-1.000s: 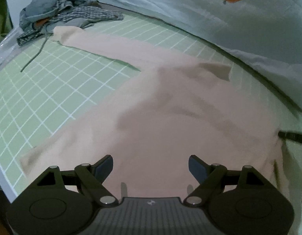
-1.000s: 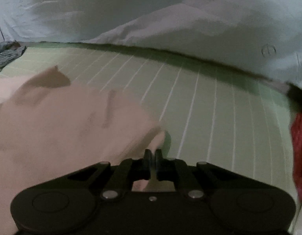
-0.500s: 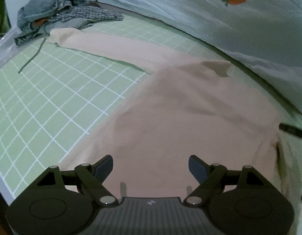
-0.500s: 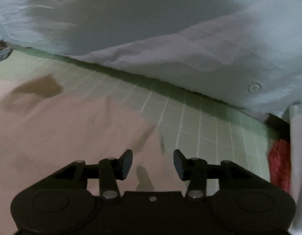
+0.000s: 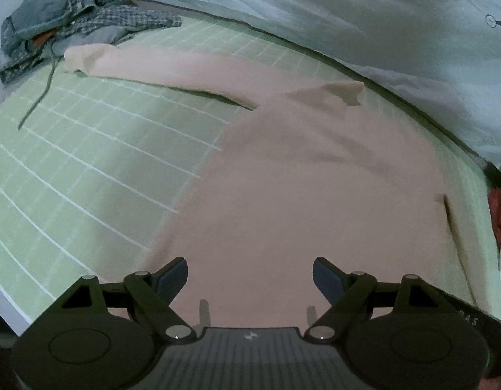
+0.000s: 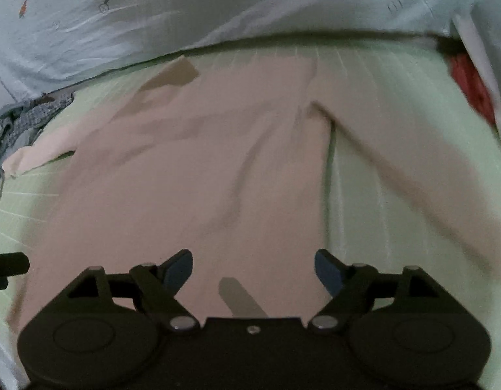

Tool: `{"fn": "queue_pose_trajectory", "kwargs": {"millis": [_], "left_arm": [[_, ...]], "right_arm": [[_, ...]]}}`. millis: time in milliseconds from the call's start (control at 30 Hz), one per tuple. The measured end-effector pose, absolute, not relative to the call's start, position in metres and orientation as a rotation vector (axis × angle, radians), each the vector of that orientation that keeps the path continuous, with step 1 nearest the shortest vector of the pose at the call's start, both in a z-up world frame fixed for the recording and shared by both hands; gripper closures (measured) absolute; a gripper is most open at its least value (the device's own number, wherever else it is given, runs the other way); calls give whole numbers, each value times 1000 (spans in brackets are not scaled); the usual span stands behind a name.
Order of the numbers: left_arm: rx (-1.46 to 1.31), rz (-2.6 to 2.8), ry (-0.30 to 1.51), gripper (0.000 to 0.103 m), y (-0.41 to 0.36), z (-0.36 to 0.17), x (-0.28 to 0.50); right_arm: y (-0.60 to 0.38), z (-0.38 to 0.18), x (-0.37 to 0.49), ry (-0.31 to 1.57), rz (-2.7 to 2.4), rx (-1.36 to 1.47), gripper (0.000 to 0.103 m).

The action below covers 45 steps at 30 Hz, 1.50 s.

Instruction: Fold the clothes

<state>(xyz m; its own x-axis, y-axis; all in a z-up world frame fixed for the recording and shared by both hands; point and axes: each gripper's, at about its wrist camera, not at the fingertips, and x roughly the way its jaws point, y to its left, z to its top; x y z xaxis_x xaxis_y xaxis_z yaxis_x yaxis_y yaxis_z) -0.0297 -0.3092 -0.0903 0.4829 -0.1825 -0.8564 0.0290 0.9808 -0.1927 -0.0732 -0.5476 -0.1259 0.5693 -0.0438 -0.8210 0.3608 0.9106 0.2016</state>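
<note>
Both claws hang spread over the pink top (image 5: pixel 299 195), holding nothing; the right claw (image 6: pixel 253 266) has just been opening and no cloth sits between its pads. The left claw (image 5: pixel 250 276) is over the hem. The top lies flat mid-mat (image 5: pixel 88 162), one sleeve (image 5: pixel 159 65) reaching toward the clothes pile (image 5: pixel 71 22) at the far left corner. The next grips look best at the sleeve ends, folded across the body, pinching the edge only.

Probably a home bedroom: a carrot-print duvet (image 5: pixel 380 16) lies bunched along the far edge of a green gridded mat (image 5: pixel 88 162), with rumpled clothes (image 5: pixel 55 26) heaped at its corner.
</note>
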Motion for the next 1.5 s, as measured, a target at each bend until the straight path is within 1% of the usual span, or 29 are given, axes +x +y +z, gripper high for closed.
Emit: {"fn": "queue_pose_trajectory", "kwargs": {"millis": [167,233,300,400,500,767,967,1100,1133,1233,1300,1333,1367,1400,1433,1500], "left_arm": [[-142,-125,1063,18,-250,-86,-6],[-142,-129,1055,18,-223,-84,8],[-131,-132,1042,18,-195,-82,27],[-112,-130,1020,18,-160,-80,56],[-102,-129,1005,18,-130,-79,86],[-47,-118,986,18,-76,-92,181],[-43,-91,981,18,-51,-108,248],[-71,-81,996,21,-43,-121,285],[-78,-85,999,23,-41,-123,290],[-101,-108,1011,34,-37,-129,300],[-118,-123,1011,50,-35,-131,303],[-125,-127,1011,55,-33,-132,302],[-133,-131,1011,71,-32,-132,302],[-144,-134,1007,89,-30,-133,300],[-155,-137,1004,93,-27,-133,298],[-176,-144,996,96,-23,-134,294]], "right_arm": [[-519,-137,-70,941,-364,483,18],[-507,-139,-63,928,-416,503,16],[-497,-141,-54,916,-470,512,10],[-483,-143,-46,905,-574,525,5],[-478,-147,-36,898,-657,535,1],[-460,-154,-16,957,-800,448,0],[-462,-154,-12,968,-836,484,0],[-462,-153,-10,977,-848,494,0],[-462,-153,-9,979,-851,496,0],[-461,-152,-8,985,-860,503,0],[-460,-151,-6,988,-869,511,0],[-459,-151,-6,988,-875,514,0],[-459,-151,-5,986,-880,516,0],[-459,-152,-5,982,-884,516,0],[-459,-152,-5,978,-888,516,0],[-458,-152,-5,972,-890,513,0]]}}
